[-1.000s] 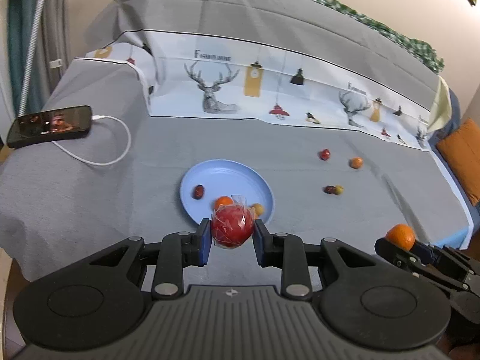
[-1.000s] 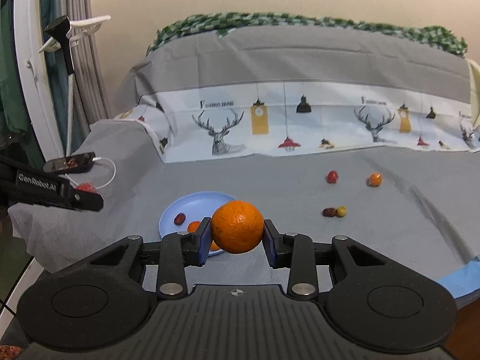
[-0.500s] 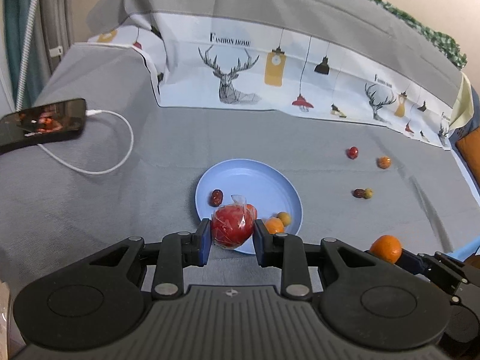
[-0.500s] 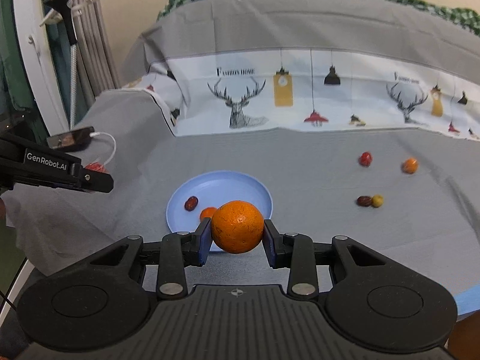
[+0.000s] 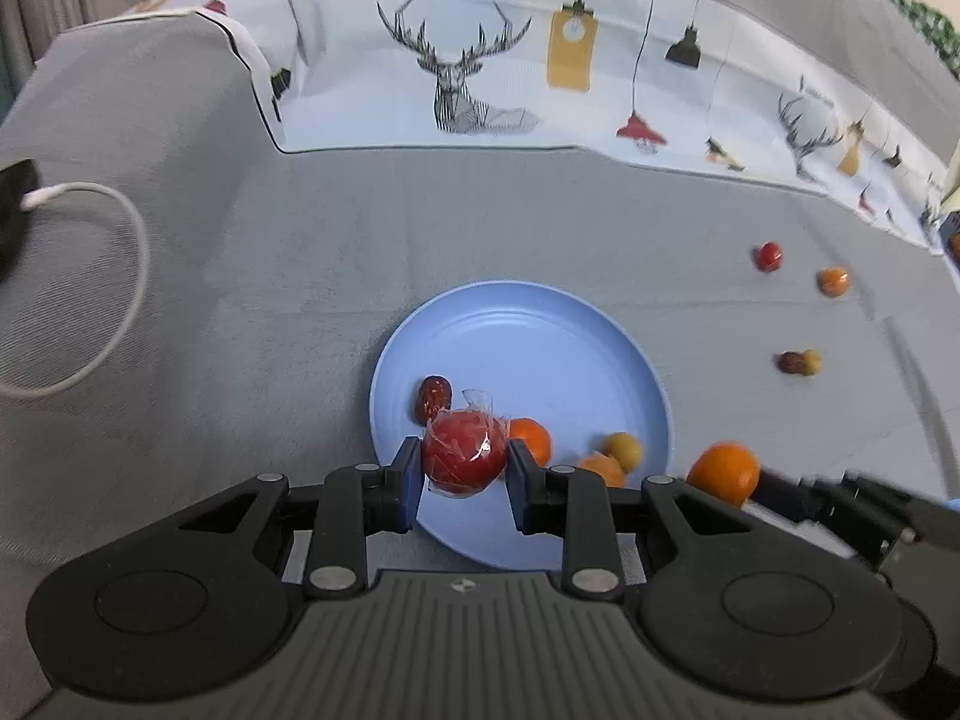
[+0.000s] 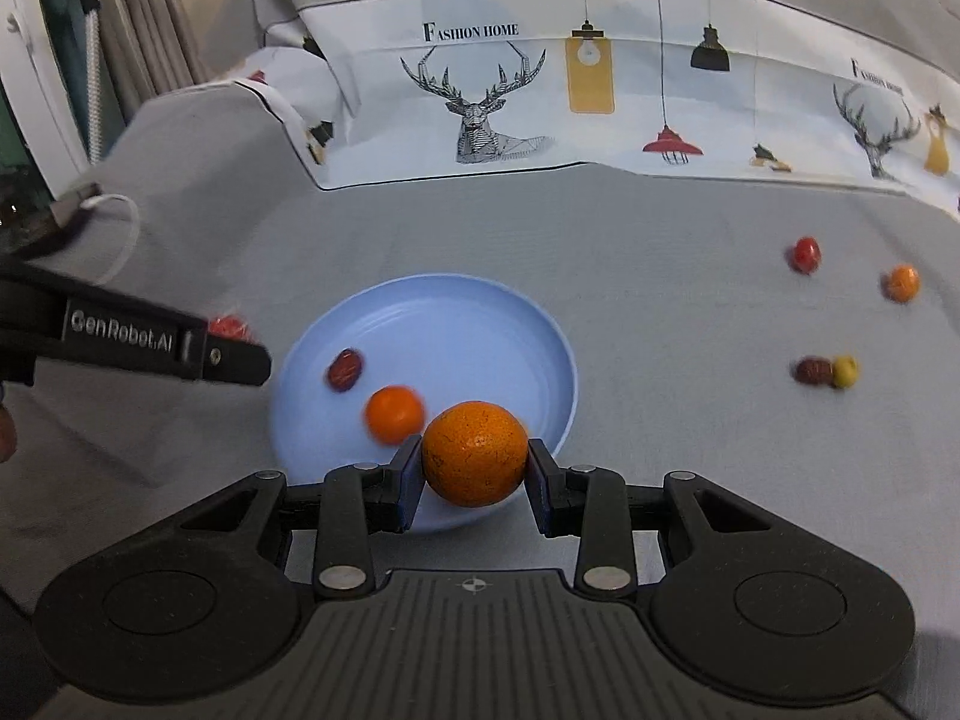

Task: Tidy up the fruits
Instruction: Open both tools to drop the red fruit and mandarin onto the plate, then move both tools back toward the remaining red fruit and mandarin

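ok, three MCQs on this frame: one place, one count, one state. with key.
1. Where is the dark red date?
A. on the blue plate
B. on the grey cloth
C. in a gripper

2. How many loose fruits lie on the cloth right of the plate?
A. two
B. four
C. six

3. What does the right gripper hold?
A. nothing
B. a wrapped red fruit
C. an orange

Key: 1 A, the date lies inside the plate's left rim. 2 B, a red one, an orange one, and a dark and yellow pair. 3 C, its jaws clamp the orange; the left gripper has the red fruit.
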